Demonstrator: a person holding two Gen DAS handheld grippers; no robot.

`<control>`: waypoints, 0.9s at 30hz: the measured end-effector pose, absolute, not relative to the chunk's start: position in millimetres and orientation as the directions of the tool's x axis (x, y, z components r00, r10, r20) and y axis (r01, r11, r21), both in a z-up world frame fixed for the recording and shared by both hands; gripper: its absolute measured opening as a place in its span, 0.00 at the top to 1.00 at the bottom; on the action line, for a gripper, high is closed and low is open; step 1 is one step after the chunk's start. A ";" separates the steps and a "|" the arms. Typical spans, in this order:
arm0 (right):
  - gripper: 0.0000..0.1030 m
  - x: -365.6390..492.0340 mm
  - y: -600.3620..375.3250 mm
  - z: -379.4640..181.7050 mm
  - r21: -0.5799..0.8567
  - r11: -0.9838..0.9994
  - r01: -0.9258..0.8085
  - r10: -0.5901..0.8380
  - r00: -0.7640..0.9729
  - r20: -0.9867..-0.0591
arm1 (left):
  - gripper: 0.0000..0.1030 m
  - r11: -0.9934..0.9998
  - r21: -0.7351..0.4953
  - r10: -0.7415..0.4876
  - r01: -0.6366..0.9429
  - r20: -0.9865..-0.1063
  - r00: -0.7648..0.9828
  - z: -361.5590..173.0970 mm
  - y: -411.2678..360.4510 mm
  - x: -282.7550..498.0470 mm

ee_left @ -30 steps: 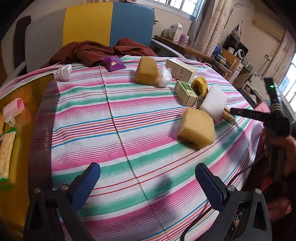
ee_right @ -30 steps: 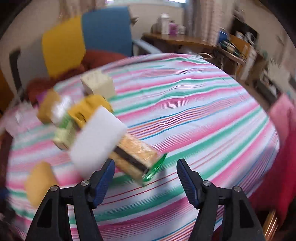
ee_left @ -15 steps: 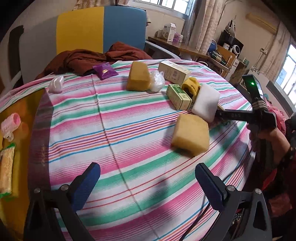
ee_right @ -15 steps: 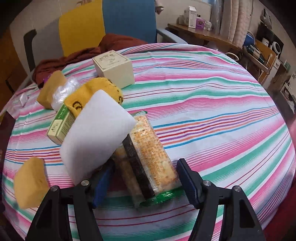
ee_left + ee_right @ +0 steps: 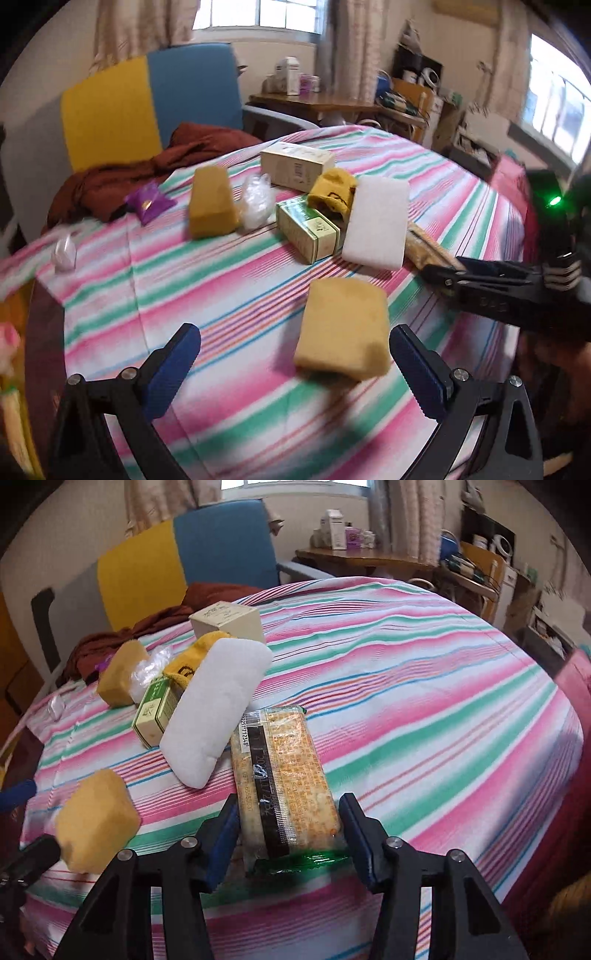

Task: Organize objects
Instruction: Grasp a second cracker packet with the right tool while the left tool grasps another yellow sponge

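A packet of crackers (image 5: 284,779) lies on the striped tablecloth (image 5: 424,709). My right gripper (image 5: 290,819) straddles its near end, and its jaws are closing. The pads stand close at each side, and I see no squeeze on the wrapper. A white foam pad (image 5: 214,709) leans on the packet's far left corner. My left gripper (image 5: 295,358) is open just above the cloth. A yellow sponge (image 5: 343,328) lies between and just ahead of its fingertips, touching neither. In the left wrist view the right gripper (image 5: 480,284) reaches in from the right edge.
Behind the foam pad sit a green box (image 5: 308,229), a yellow cloth (image 5: 332,192), a beige box (image 5: 295,164), a clear bag (image 5: 255,203) and a second sponge (image 5: 210,203). A purple sachet (image 5: 147,201) and brown cloth (image 5: 147,166) lie by the chair (image 5: 147,103).
My right gripper slid forward around the cracker packet and its jaws narrowed. My left gripper moved right toward the near yellow sponge, which now sits between its fingertips.
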State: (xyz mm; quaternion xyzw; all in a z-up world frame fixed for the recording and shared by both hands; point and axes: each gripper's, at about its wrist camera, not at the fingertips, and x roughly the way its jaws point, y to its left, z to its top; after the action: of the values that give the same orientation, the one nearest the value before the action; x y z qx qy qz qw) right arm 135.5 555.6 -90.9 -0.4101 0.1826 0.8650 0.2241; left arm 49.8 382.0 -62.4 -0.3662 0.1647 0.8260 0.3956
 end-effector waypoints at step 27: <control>0.50 167.8 525.2 -84.9 0.230 -0.752 -0.617 0.248 -0.589 -0.769 | 0.48 -0.574 -0.052 0.598 -0.817 -0.709 -0.374 -96.3 378.4 56.4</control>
State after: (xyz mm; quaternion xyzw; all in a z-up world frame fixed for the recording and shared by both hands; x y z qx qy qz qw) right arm 167.8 525.2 -84.9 -0.3763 0.2452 0.8570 0.2525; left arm 56.4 378.4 -96.3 -0.3525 0.1560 0.8140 0.4346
